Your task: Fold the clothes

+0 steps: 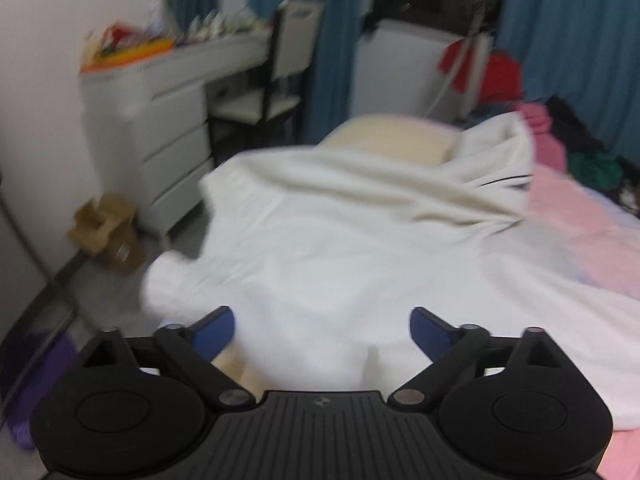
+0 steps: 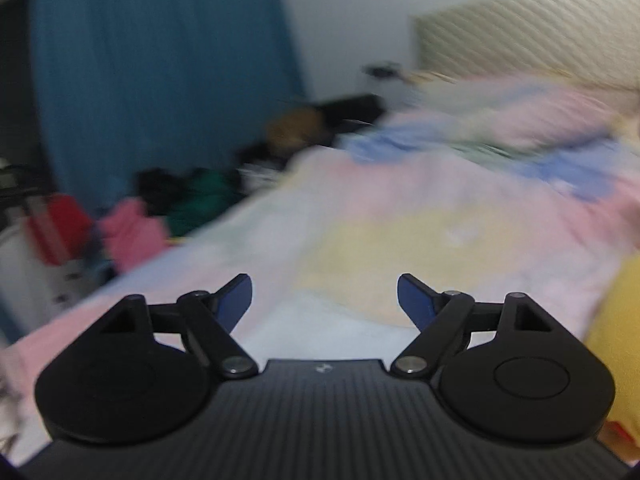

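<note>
A white garment [image 1: 320,248] lies crumpled across the near end of the bed, its far right corner bunched up with thin dark lines on it. My left gripper [image 1: 322,334] hovers just above its near edge, open, with nothing between the blue pads [image 1: 218,332]. In the right wrist view, my right gripper [image 2: 324,304] is open over the pastel bedspread [image 2: 420,232], holding nothing. A pile of clothes [image 2: 180,204] in pink, green, black and red sits at the bed's far left side. Both views are blurred.
A white desk with drawers [image 1: 172,136] and a chair [image 1: 276,80] stand left of the bed, with a cardboard box [image 1: 108,232] on the floor. Blue curtains [image 2: 160,72] hang behind. A padded headboard [image 2: 528,36] and a yellow object [image 2: 616,340] are at right.
</note>
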Demonstrator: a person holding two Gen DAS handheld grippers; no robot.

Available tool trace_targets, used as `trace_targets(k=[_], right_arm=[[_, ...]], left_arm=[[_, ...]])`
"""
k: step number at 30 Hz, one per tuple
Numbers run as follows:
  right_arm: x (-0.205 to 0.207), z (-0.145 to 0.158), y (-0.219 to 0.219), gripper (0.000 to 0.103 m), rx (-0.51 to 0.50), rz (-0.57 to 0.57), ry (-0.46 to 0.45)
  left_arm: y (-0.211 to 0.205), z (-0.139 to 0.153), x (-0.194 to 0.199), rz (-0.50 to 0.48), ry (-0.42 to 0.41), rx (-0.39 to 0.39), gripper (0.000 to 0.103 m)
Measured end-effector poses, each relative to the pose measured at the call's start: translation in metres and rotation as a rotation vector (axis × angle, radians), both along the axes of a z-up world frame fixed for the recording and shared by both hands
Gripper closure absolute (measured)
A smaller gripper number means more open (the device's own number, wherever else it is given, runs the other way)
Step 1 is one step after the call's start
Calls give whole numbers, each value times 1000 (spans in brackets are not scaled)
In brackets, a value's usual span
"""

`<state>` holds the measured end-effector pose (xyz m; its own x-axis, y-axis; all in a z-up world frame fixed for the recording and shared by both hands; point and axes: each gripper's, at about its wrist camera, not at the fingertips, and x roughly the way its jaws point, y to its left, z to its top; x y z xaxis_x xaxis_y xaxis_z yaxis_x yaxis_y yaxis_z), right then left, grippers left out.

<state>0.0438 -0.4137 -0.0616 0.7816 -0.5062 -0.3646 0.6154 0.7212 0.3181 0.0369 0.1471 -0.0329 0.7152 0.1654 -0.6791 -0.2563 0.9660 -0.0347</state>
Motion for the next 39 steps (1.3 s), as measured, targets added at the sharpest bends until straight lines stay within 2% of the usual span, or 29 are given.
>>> trace_targets(k=[2, 5, 9, 11, 14, 17, 21, 25, 29, 31, 33, 37, 38, 39], right_arm=[[-3, 10, 25, 21, -13, 107, -44], [-5, 15, 63, 21, -21, 265, -77], [1, 8, 107, 21, -53, 439, -34], [5, 7, 121, 21, -62, 488, -15], [8, 7, 132, 21, -71, 512, -4], [11, 4, 127, 21, -53, 499, 7], [22, -13, 116, 21, 12, 455, 37], [40, -31, 103, 21, 91, 393, 58], [66, -46, 91, 21, 125, 340, 56], [79, -55, 87, 21, 142, 330, 63], [93, -67, 82, 21, 165, 331, 84], [110, -86, 71, 21, 240, 327, 119], [112, -88, 70, 21, 252, 324, 120], [114, -91, 68, 22, 265, 321, 121]], left_arm=[[-24, 5, -2, -30, -61, 85, 3], [-47, 11, -12, -43, -118, 164, 2], [-67, 15, -12, -115, -191, 128, 1], [-89, 6, 4, -169, -170, 160, 2], [-136, -7, 38, -293, -129, 218, 6], [-185, -26, 94, -374, -106, 275, 7], [-241, -52, 180, -376, -105, 351, 11], [-293, -75, 263, -382, -134, 415, 20], [-341, -102, 328, -394, -169, 490, 28], [-355, -119, 362, -365, -136, 525, 34], [-364, -140, 399, -282, -56, 597, 36], [-368, -156, 436, -135, -58, 766, 37], [-367, -156, 442, -123, -52, 776, 39], [-366, -156, 449, -112, -45, 785, 54]])
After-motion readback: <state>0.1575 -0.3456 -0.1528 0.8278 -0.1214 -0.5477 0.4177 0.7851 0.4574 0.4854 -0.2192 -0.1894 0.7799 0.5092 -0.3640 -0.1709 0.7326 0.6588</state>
